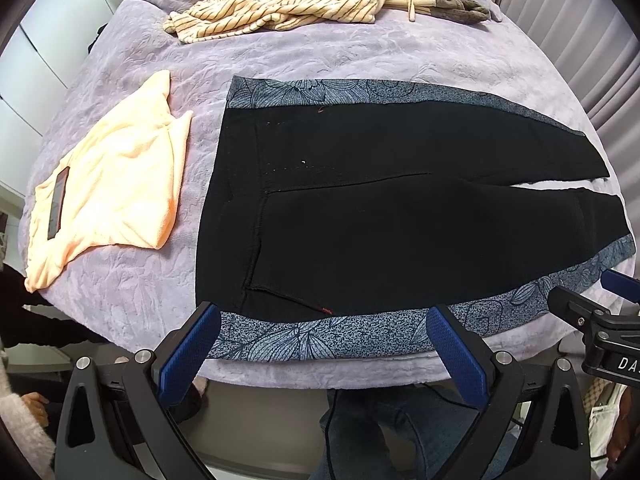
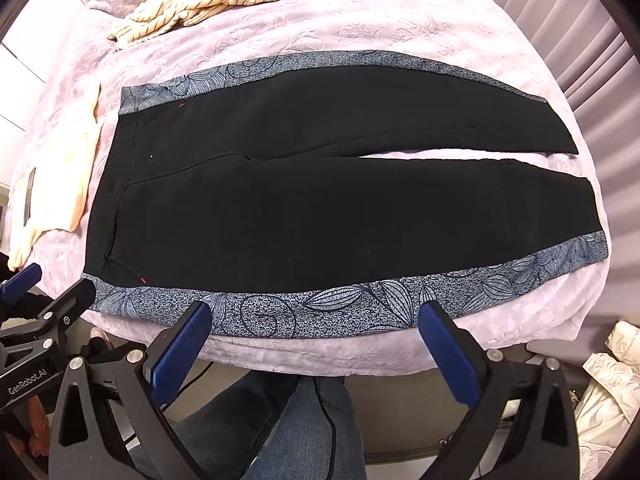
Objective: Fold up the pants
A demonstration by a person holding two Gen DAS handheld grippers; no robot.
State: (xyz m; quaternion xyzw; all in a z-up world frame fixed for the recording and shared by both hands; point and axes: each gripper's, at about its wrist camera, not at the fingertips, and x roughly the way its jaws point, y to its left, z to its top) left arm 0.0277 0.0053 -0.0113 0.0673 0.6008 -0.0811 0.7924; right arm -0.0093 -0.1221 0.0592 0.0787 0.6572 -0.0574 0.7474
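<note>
Lying flat and unfolded across the lilac bedspread [image 1: 320, 52], the black pants [image 1: 380, 216] with blue floral side bands stretch just ahead of both grippers, waistband to the left, legs to the right. Left gripper [image 1: 324, 320] hangs with jaws spread wide, holding nothing, over the near band by the waist. Right gripper [image 2: 314, 316] is equally wide open and empty, further along the same band. Beyond the waistband lies a peach garment [image 1: 116, 192]; a striped robe [image 1: 288, 0] sits far ahead

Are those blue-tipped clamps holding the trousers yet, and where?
Nothing is held. The left tool and right tool are both open at the near edge of the black floral-trimmed pants.
</note>
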